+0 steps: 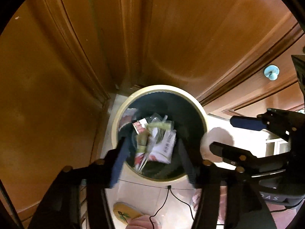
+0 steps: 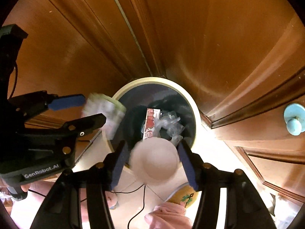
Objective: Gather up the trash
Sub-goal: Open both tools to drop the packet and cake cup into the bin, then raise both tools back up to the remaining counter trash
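While both grippers point steeply down over the bin (image 1: 200,112), each view shows its own jaws spread. The left gripper (image 1: 152,160) stands about half open above the bin mouth, with a blurred bundle of wrappers (image 1: 162,143) between its fingers but clear of both pads, seemingly loose in the air. The right gripper (image 2: 152,162) stands well open around a pale cup (image 2: 155,158), seen bottom-up and blurred; whether either pad still touches it cannot be told. The cup sits just beside the bin's near rim, above the tiled floor (image 2: 125,179). Inside the bin lie a red-printed carton (image 2: 150,124) and crumpled clear plastic (image 2: 171,124). Brown wooden doors (image 1: 171,28) rise behind the bin.
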`<state>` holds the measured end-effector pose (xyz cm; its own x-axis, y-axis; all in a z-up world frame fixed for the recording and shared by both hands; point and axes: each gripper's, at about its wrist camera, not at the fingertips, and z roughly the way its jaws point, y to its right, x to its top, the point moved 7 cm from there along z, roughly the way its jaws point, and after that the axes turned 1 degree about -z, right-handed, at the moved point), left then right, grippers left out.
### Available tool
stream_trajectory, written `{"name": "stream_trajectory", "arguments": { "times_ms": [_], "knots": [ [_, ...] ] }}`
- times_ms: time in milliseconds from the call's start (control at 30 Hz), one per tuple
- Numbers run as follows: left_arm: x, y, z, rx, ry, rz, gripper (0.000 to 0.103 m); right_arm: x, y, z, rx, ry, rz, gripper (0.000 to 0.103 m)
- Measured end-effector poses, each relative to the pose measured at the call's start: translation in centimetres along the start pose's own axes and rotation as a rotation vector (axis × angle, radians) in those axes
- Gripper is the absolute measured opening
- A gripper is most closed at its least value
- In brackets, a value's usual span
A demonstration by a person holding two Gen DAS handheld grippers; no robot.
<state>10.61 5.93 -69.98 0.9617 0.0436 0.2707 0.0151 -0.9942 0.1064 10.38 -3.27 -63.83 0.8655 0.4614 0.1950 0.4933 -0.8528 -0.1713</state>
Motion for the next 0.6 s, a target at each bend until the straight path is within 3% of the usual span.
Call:
{"name": "stream_trajectory", "arguments": {
  "times_ms": [167, 400, 600],
  "knots": [
    [0.2, -0.1, -1.7, 0.008, 0.043, 0.003, 0.071, 0.1, -0.1, -1.3, 0.019, 0.038, 0.014, 0.056],
    [0.9, 0.2, -4.8, 0.024, 0.053, 0.013, 0.071, 0.1, -0.7, -4.7, 0.029, 0.076, 0.024, 0.056],
    [2.0, 0.8, -11.2, 0.037, 0.099, 0.038, 0.071, 0.5, -2.4, -10.5, 0.05, 0.125, 0.006, 0.056]
  ]
}}
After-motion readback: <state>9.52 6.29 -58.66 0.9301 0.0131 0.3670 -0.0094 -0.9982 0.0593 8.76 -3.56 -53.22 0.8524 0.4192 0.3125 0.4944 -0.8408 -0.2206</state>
